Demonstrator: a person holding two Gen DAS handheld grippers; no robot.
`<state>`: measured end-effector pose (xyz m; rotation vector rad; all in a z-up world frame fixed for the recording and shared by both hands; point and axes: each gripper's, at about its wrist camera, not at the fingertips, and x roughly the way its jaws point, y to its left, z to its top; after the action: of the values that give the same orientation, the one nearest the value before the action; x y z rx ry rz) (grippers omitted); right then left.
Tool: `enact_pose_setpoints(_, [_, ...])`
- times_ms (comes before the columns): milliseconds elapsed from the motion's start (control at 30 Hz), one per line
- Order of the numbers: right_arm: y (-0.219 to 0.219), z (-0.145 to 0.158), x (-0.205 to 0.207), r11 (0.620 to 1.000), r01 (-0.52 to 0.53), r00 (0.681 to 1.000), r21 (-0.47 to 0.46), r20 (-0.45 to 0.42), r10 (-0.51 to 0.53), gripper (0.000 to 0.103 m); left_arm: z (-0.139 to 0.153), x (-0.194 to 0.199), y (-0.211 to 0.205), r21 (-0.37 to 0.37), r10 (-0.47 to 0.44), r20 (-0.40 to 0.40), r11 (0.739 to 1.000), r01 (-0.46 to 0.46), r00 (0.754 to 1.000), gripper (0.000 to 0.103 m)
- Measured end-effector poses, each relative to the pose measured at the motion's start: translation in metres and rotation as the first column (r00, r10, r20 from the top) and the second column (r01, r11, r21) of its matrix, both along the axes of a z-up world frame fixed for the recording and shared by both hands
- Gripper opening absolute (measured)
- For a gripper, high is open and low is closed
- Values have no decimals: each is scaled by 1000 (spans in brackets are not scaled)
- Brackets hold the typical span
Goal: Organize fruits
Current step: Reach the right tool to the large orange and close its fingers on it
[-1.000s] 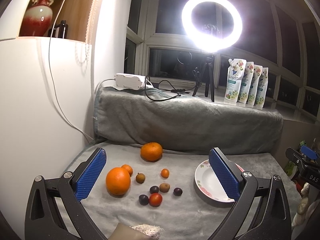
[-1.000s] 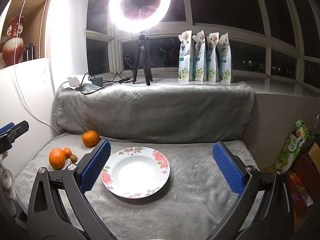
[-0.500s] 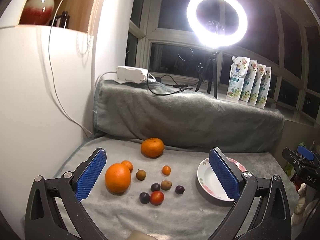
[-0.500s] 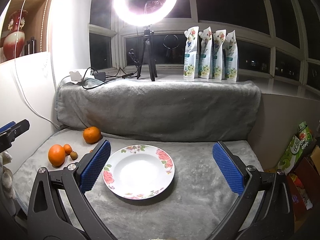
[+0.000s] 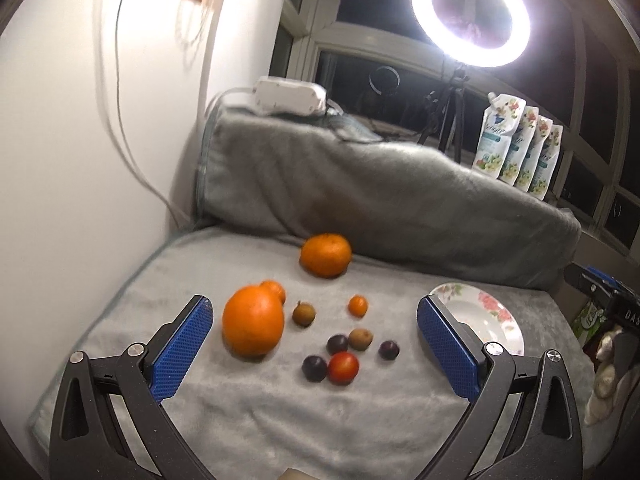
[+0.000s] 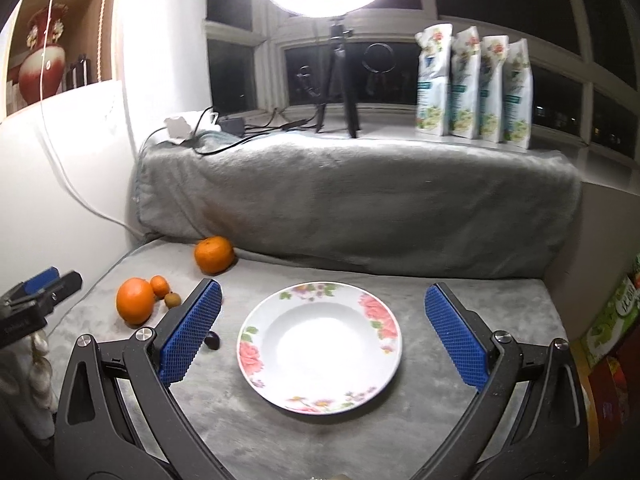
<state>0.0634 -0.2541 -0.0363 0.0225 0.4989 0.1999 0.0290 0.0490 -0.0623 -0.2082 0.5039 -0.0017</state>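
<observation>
Left tongs (image 5: pixel 312 344) nearer fruit, seemingly tilted.

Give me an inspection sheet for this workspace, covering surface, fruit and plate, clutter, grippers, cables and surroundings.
Surface: grey blanket, rising over a ledge behind.
Job's things: large orange, mandarin and small fruits, including a red one, loose on the blanket; floral plate empty.
Clutter: nothing seen.
Grippers: left gripper open over the fruits; right gripper open over the plate.
Cables: white power strip, cords on the ledge.
Surroundings: ring light, pouches, vase.
</observation>
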Motion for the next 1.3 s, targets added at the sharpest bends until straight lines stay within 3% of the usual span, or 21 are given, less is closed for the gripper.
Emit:
enact_pose_setpoints(333, [35,-4,36,992,-124,990,25,-72,125,103,-29,11,31,-79,6,-79,997,-13,997,95])
enact_pose_setpoints(467, [55,-9,58,978,-195,969,78,-139,204,103,-43,20,44,-138,-8,-119,990,-9,993,93])
enact_pose_setpoints(533, [63,-12,67,967,-230,954,113,-172,247,103,-51,25,49,-178,-20,-146,984,-7,989,88])
enact_pose_setpoints(767, [109,-30,99,915,-329,874,232,-293,388,103,-71,39,60,-256,-54,-194,967,2,980,83])
enact_pose_setpoints(1033, [175,-55,121,852,-418,760,314,-394,518,101,-83,55,71,-312,-68,-227,950,-7,971,82])
enact_pose_setpoints(1133, [199,-70,131,837,-427,718,342,-434,544,101,-87,60,74,-328,-75,-239,945,-8,968,73])
enact_pose_setpoints(1300, [223,-92,141,825,-418,665,379,-492,563,91,-95,66,76,-351,-80,-256,936,-15,963,70])
